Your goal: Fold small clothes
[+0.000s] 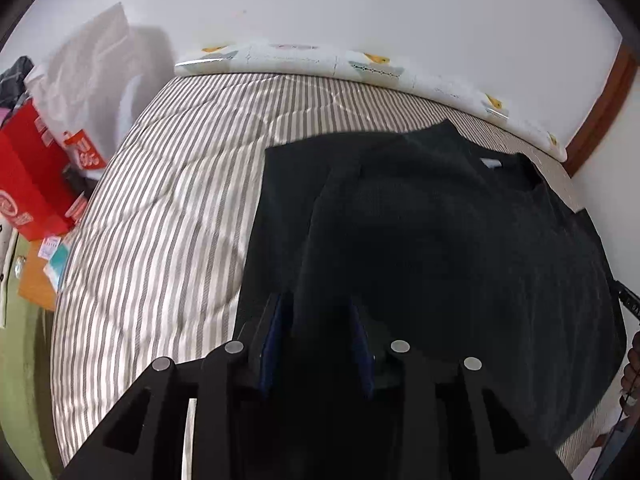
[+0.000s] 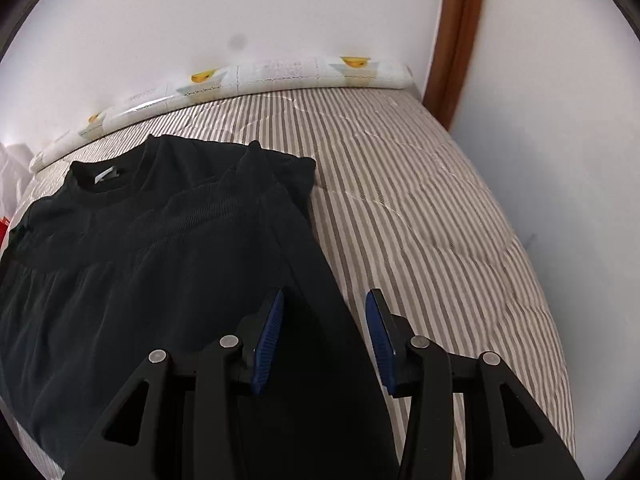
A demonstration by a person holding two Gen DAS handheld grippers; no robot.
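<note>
both wrist views look down close over the striped bed [image 1: 160,200] (toward the wall); sharing the black shirt [image 2: 140,240]

Bed [image 2: 440,208], striped quilt cover.
On it I see one black shirt [image 2: 160,240], spread flat, collar toward the patterned bolster [image 2: 280,72] lying along the wall edge.

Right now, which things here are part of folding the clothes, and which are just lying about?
Part of the job:
black shirt, spread on the striped bed cover
left gripper, its jaws around a fold of the shirt
right gripper, jaws apart over the shirt's edge

Lying about:
red box
white plastic bag
patterned pillow along the wall
</note>
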